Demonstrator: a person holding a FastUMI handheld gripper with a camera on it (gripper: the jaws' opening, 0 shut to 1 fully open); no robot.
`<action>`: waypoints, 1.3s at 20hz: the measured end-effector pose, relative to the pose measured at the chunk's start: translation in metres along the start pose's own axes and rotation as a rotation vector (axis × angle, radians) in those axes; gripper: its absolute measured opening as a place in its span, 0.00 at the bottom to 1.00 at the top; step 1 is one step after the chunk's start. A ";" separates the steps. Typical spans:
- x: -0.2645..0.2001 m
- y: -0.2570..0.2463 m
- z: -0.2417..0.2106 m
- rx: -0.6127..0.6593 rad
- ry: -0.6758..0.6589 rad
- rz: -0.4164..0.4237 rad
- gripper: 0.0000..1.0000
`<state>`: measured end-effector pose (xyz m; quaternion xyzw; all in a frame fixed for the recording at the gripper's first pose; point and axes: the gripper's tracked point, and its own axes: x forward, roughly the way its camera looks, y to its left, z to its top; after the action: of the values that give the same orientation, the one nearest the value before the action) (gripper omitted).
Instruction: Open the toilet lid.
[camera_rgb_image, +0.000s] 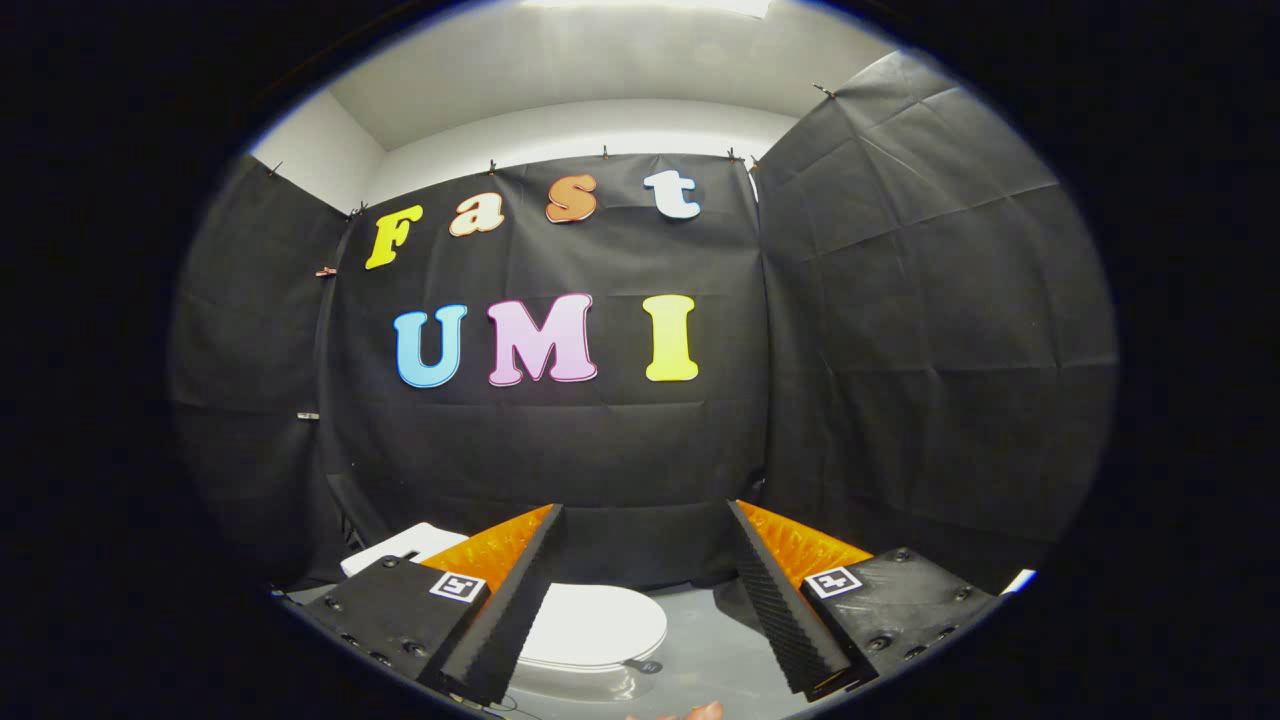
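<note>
The gripper is held with its jaws spread wide, gripping nothing. The closed toilet lid is seen low between them, on the grey floor by the booth's black cloth wall.

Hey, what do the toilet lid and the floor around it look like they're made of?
The toilet lid, closed and lying below and between the open gripper fingers, looks like smooth glossy white plastic, judging by its even sheen; ceramic can't be ruled out. The floor looks like a smooth grey coated or vinyl surface with a soft, dull reflection and no visible seams.
</note>
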<state>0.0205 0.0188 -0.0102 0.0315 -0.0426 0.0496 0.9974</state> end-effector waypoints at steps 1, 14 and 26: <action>0.005 0.000 -0.008 -0.011 -0.003 0.006 1.00; 0.058 -0.003 -0.223 0.047 0.223 0.109 1.00; 0.089 -0.033 -0.453 0.567 0.698 -0.002 0.99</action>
<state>0.1496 0.0251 -0.4549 0.2852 0.3115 0.0658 0.9040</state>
